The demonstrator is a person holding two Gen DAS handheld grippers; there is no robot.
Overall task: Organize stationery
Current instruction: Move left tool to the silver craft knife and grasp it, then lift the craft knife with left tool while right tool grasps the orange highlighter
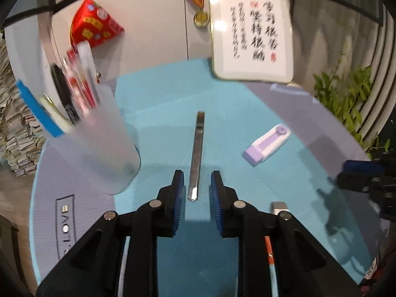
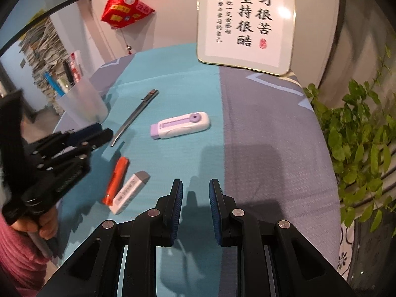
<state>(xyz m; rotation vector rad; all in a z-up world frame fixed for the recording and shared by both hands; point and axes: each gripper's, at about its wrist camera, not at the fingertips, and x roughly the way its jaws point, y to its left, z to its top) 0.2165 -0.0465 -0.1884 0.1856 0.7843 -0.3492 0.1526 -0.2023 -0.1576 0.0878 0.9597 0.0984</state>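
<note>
A slim metal utility knife (image 1: pixel 196 153) lies on the teal cloth and points away from me. My left gripper (image 1: pixel 197 172) hovers over its near end, fingers on either side with gaps, not pressing; in the right wrist view this gripper (image 2: pixel 99 131) sits low beside the knife (image 2: pixel 133 116). A frosted cup (image 1: pixel 99 146) with several pens stands to the left. A white and purple correction tape (image 2: pixel 180 125) lies mid-table. An orange marker (image 2: pixel 116 179) and a white eraser (image 2: pixel 130 191) lie nearer. My right gripper (image 2: pixel 195 180) hangs above the cloth, narrowly open, with nothing in it.
A framed calligraphy plaque (image 2: pixel 245 22) leans against the wall at the back. A leafy plant (image 2: pixel 358 143) in a patterned pot crowds the right table edge. A red ornament (image 2: pixel 126 7) hangs at the back left, with stacked papers (image 2: pixel 42 54) beyond the cup.
</note>
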